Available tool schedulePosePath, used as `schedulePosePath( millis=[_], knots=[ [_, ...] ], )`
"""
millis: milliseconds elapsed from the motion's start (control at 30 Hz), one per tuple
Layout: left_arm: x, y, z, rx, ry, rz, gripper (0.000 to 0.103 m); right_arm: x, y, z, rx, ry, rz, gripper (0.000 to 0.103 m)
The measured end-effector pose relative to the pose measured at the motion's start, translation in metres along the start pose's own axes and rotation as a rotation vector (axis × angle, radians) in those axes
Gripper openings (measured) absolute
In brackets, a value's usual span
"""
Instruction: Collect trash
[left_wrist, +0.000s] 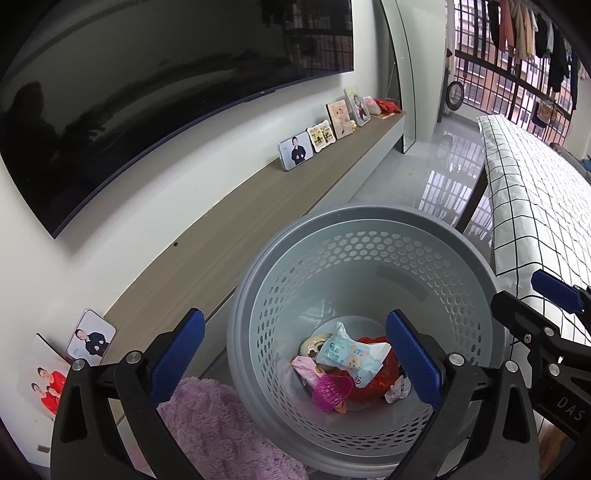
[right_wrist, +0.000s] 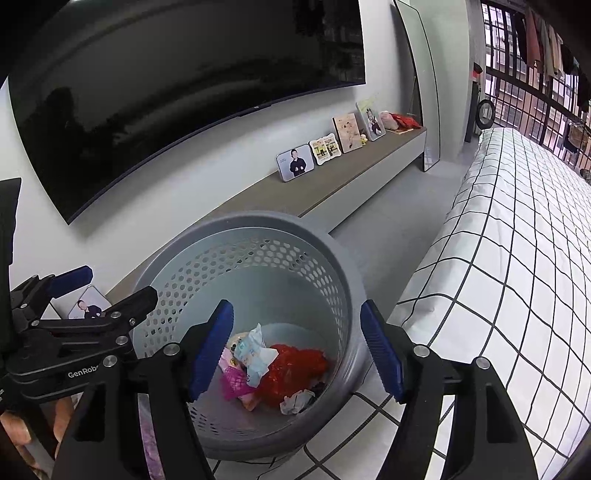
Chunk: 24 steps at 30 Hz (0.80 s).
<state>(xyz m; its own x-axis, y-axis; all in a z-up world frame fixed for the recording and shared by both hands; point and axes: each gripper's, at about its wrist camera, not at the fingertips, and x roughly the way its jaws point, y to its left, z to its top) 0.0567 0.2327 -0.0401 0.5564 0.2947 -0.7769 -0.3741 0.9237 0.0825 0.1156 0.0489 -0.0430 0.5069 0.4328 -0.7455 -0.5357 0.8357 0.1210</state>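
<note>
A grey perforated waste basket (left_wrist: 258, 295) stands on the floor between the low shelf and the bed; it also shows in the right wrist view (right_wrist: 340, 258). Inside lie a white-blue wet-wipe packet (left_wrist: 351, 354), a red plastic bag (left_wrist: 373, 387), a pink mesh piece (left_wrist: 330, 391) and crumpled paper (left_wrist: 397, 391). The packet (right_wrist: 256, 350) and the red bag (right_wrist: 291, 365) show again in the right wrist view. My left gripper (left_wrist: 295, 358) is open and empty above the basket. My right gripper (right_wrist: 295, 350) is open and empty above it too.
A wall TV (left_wrist: 147, 92) hangs over a long wooden shelf (left_wrist: 229, 240) with several photo frames (left_wrist: 295, 150). A bed with a white checked sheet (right_wrist: 517, 258) lies to the right. A purple fluffy cloth (left_wrist: 221, 432) lies left of the basket.
</note>
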Motion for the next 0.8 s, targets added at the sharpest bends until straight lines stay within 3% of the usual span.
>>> schedulePosePath(
  millis=[800],
  knots=[
    [0.002, 0.0004, -0.0002, -0.001, 0.002, 0.03, 0.097, -0.0005, -0.0022, 0.0009, 0.009, -0.001, -0.006, 0.068]
  ],
)
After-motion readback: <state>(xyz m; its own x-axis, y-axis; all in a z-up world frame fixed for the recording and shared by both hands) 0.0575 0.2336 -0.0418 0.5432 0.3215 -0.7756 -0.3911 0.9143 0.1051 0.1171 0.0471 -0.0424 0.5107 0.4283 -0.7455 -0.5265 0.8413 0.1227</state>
